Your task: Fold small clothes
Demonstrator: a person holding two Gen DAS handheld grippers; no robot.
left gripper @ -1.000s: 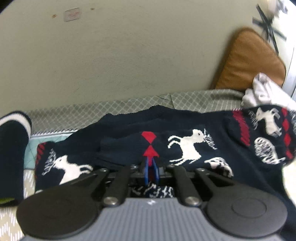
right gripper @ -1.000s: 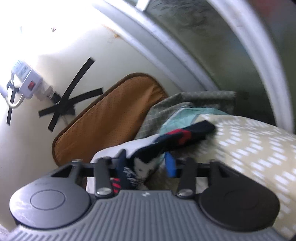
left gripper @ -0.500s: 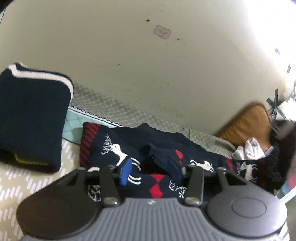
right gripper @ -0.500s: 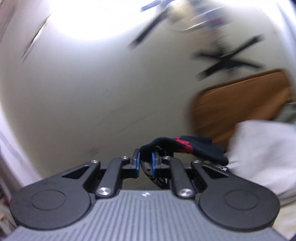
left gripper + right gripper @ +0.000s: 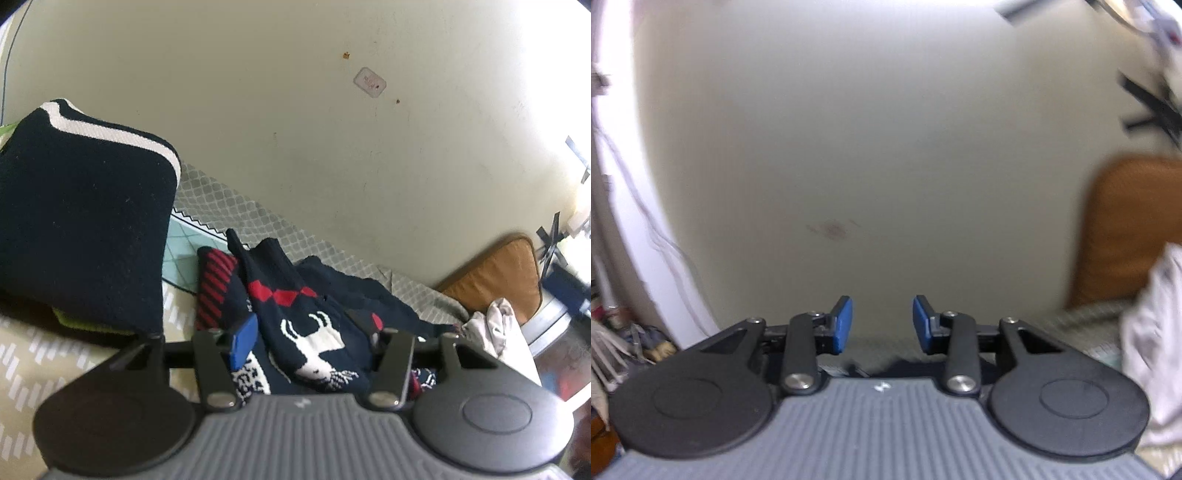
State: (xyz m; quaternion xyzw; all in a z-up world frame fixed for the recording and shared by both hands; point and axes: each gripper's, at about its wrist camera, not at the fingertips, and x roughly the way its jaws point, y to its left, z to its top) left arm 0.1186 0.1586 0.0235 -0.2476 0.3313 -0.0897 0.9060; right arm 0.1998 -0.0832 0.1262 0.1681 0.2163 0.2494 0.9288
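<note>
The left hand-held gripper (image 5: 308, 341) hangs low over a navy sweater (image 5: 314, 332) patterned with white reindeer and red diamonds, which lies rumpled on a bed (image 5: 44, 354) with a pale dashed cover. Its jaws are opening; a fold of the sweater rises between them, but the one blue pad (image 5: 243, 339) in sight stands clear of the cloth and the other pad is hidden behind the knit. The sweater's red-striped cuff (image 5: 214, 288) lies at its left edge, just beside a folded dark garment with a white stripe (image 5: 85, 225) stacked on something lime green. Behind the sweater a grey quilted strip runs along the foot of a bare wall (image 5: 295, 129). To the right lie a crumpled white cloth (image 5: 495, 328) and a brown cushion (image 5: 498, 273) propped against the wall.

The right hand-held gripper (image 5: 882, 325) faces that wall, its jaws opening with nothing between them, open air all round its pads; the brown cushion (image 5: 1134, 229) and white cloth (image 5: 1152, 332) blur at the right edge.
</note>
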